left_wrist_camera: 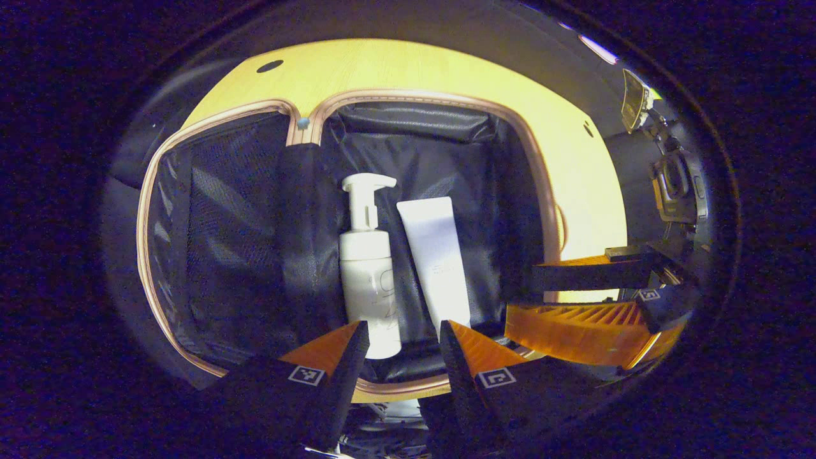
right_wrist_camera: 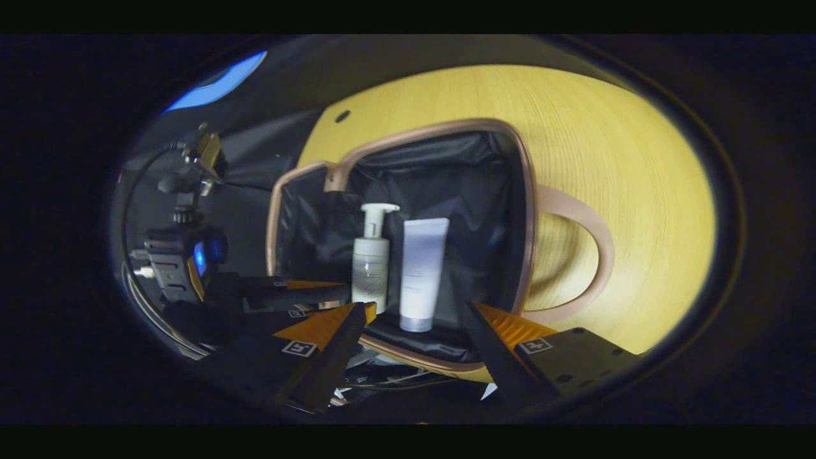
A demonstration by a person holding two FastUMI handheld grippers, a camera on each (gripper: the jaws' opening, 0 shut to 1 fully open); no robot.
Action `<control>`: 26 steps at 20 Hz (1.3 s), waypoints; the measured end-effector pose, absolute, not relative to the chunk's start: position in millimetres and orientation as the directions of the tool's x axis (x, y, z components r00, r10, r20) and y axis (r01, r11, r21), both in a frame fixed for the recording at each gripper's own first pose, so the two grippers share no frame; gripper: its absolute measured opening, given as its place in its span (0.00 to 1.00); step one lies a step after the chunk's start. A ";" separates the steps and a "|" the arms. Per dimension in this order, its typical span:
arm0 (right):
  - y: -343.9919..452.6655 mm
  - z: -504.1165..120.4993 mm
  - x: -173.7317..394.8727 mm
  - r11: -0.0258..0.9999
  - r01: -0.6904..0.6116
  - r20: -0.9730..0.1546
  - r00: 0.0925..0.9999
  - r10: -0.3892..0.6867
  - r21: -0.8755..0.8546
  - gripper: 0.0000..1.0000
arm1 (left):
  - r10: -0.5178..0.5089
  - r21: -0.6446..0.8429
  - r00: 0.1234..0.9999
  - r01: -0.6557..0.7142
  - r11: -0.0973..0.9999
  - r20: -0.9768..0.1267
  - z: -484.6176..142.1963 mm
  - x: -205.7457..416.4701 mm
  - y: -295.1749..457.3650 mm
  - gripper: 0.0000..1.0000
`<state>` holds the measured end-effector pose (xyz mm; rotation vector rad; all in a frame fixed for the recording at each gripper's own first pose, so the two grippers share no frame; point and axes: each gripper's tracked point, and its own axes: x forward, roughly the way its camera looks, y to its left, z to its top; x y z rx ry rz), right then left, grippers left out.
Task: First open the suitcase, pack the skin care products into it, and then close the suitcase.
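Note:
The suitcase (left_wrist_camera: 542, 185) lies open on the yellow table, its black lining showing. In its right half lie a white pump bottle (left_wrist_camera: 368, 280) and a white tube (left_wrist_camera: 440, 255), side by side and close together. My left gripper (left_wrist_camera: 403, 331) is open over the near rim, just short of the two products and holding nothing. My right gripper (left_wrist_camera: 523, 299) is to the right of the tube at the case's near right corner, also open and bare. In the right gripper view the bottle (right_wrist_camera: 371, 268) and tube (right_wrist_camera: 421, 274) lie beyond my open right gripper (right_wrist_camera: 415, 308), with the left gripper (right_wrist_camera: 306, 294) at its left.
The suitcase's mesh-lined lid half (left_wrist_camera: 217, 236) lies flat to the left. A curved handle (right_wrist_camera: 586, 255) sticks out from the case's right side onto the wooden table (right_wrist_camera: 637, 166). A camera on a stand (right_wrist_camera: 191, 255) is off the table's edge.

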<state>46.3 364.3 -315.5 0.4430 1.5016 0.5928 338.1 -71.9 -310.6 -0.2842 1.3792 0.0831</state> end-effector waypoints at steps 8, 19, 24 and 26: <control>313.3 -172.2 27.0 0.543 -0.310 -0.465 0.293 0.836 0.781 0.97 | 0.051 -0.178 0.614 -0.307 0.935 -0.787 -231.2 317.3 22.4 0.77; 220.8 -174.0 24.4 0.616 -0.099 -0.490 0.514 0.704 0.781 0.97 | 0.201 -0.216 0.461 -0.700 0.681 -0.864 -286.5 270.8 243.1 0.78; 209.3 -186.9 16.9 0.648 -0.049 -0.528 0.536 0.659 0.760 0.97 | 0.129 -0.335 0.523 -0.697 0.634 -0.843 -281.9 276.1 258.7 0.79; 206.3 -190.8 16.7 0.656 -0.031 -0.542 0.535 0.648 0.754 0.97 | 0.136 -0.335 0.529 -0.694 0.637 -0.837 -279.8 275.8 265.2 0.78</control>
